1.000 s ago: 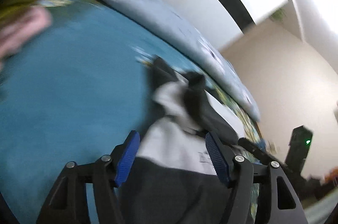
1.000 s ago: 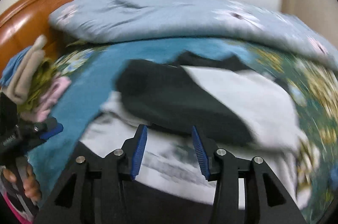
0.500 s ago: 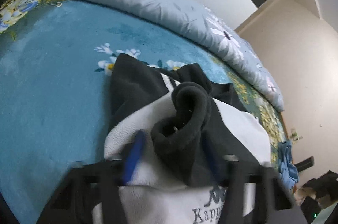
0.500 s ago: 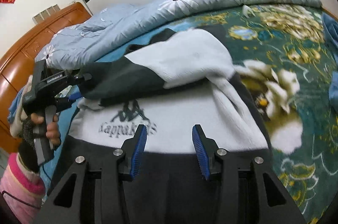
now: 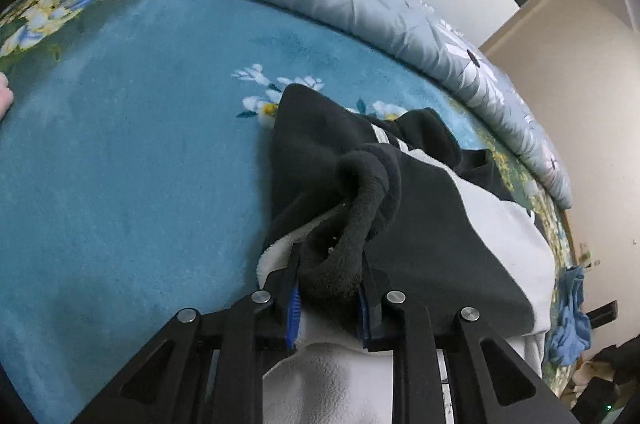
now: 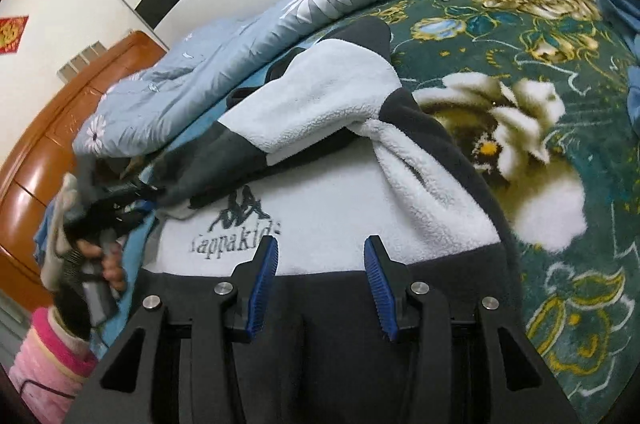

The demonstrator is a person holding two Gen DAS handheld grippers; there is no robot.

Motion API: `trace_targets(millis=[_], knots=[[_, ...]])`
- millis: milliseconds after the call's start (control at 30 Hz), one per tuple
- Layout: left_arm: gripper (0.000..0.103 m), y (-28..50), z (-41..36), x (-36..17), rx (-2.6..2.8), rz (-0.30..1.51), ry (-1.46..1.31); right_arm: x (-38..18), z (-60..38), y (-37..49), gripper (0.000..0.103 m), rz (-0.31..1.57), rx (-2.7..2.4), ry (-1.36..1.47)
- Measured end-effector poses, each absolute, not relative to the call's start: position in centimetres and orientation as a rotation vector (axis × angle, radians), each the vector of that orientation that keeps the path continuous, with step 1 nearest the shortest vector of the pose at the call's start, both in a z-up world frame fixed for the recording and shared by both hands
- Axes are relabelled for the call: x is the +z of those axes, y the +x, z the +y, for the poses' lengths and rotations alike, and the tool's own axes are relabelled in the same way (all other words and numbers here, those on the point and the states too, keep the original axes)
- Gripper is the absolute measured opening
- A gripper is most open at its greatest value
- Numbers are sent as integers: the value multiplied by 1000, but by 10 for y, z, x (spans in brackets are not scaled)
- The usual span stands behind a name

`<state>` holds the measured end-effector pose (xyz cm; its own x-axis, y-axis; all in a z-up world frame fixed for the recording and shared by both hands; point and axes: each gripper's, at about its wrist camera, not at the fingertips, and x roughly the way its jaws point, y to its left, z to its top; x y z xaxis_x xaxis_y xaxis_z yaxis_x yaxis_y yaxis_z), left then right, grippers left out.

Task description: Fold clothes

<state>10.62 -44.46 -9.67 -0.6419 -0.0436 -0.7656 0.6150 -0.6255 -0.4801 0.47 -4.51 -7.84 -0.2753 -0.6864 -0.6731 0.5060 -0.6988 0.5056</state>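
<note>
A white and black fleece sweatshirt (image 6: 332, 208) with a Kappa Kids logo lies on the bed; it also shows in the left wrist view (image 5: 460, 224). My left gripper (image 5: 328, 288) is shut on the dark sleeve cuff (image 5: 360, 208). In the right wrist view the left gripper (image 6: 120, 200) holds that sleeve at the sweatshirt's left side. The sleeve lies folded across the chest. My right gripper (image 6: 320, 264) is open and empty, just above the sweatshirt's dark lower part.
The bed has a blue and green floral blanket (image 5: 120, 164), also visible in the right wrist view (image 6: 560, 144). A rolled grey-blue duvet (image 6: 280, 8) lies along the far side. A wooden headboard (image 6: 52, 128) stands at left. Blue clothing (image 5: 572, 320) lies at the bed's edge.
My left gripper has closed on the sleeve cuff. My right gripper has moved nearer the sweatshirt's lower part and stays open.
</note>
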Motion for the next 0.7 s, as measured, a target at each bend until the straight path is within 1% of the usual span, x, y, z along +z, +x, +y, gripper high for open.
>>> trace_targets(millis=[67,133,167,200,233,333,400,500,567,700], knots=[[32,114,-440,-86,-2318,1115,1059,-69,-40,9,46,-232,-2024,1178],[55,128,-431,-76,-2366,1170,1078,-57,-29,13,46,-219,-2042,1146],[59,140,-425,-71,-2397,1175,1074,-53,-18,14,46,-225,-2058,1136],[62,154,-418,-68,-2413,1137,1076,-54,-6,14,47,-237,-2075,1145],[63,167,-411,-65,-2425,1090,1081,-54,5,14,50,-250,-2092,1154],[65,208,-390,-69,-2384,894,1122,-65,45,17,51,-294,-2143,1210],[66,232,-380,-81,-2339,850,1194,-77,72,21,51,-339,-2149,1261],[65,257,-365,-102,-2295,870,1298,-91,94,32,51,-424,-2104,1311],[66,272,-354,-101,-2329,867,1285,-95,101,41,51,-489,-2073,1301],[66,293,-342,-101,-2366,1022,1281,-98,94,57,52,-516,-2002,1301]])
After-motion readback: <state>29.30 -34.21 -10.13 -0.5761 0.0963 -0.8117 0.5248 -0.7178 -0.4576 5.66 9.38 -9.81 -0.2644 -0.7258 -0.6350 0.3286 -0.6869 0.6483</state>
